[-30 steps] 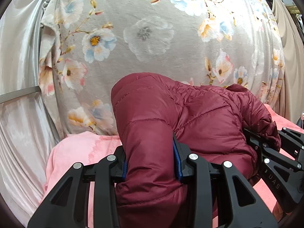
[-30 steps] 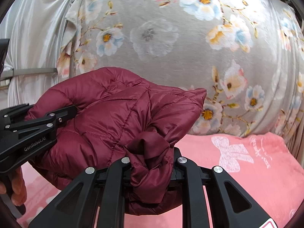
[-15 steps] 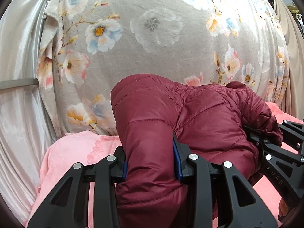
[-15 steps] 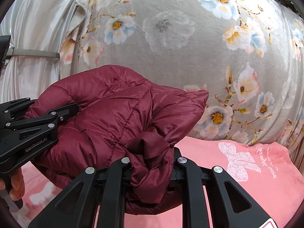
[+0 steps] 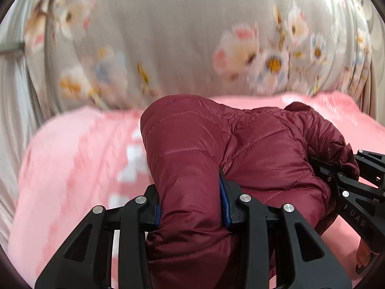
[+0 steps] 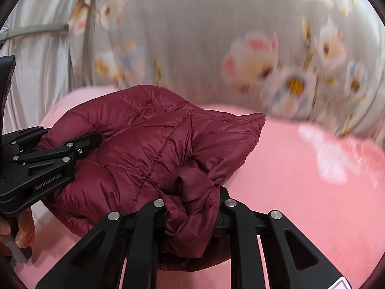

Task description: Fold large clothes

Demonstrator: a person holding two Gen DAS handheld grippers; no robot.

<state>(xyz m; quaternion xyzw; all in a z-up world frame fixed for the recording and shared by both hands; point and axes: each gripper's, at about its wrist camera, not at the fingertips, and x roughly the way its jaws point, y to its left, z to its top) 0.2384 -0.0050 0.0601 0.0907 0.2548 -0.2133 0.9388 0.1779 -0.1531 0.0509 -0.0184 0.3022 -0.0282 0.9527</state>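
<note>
The left gripper (image 5: 192, 200) is clenched on a thick fold of the maroon puffer jacket (image 5: 240, 149), and the right gripper (image 6: 192, 207) pinches a bunched edge of it. The jacket bulges ahead of both grippers, over a pink blanket (image 6: 300, 180), with floral fabric (image 6: 192, 48) beyond.

The left gripper (image 5: 192, 212) clamps a thick fold of the maroon puffer jacket (image 5: 252, 154), which bulges up between its blue pads (image 5: 225, 207). At right, the right gripper (image 5: 336, 175) bites the same bundle. Beneath lies a pink blanket (image 5: 79, 159); behind hangs blurred floral fabric (image 5: 180, 48).
</note>
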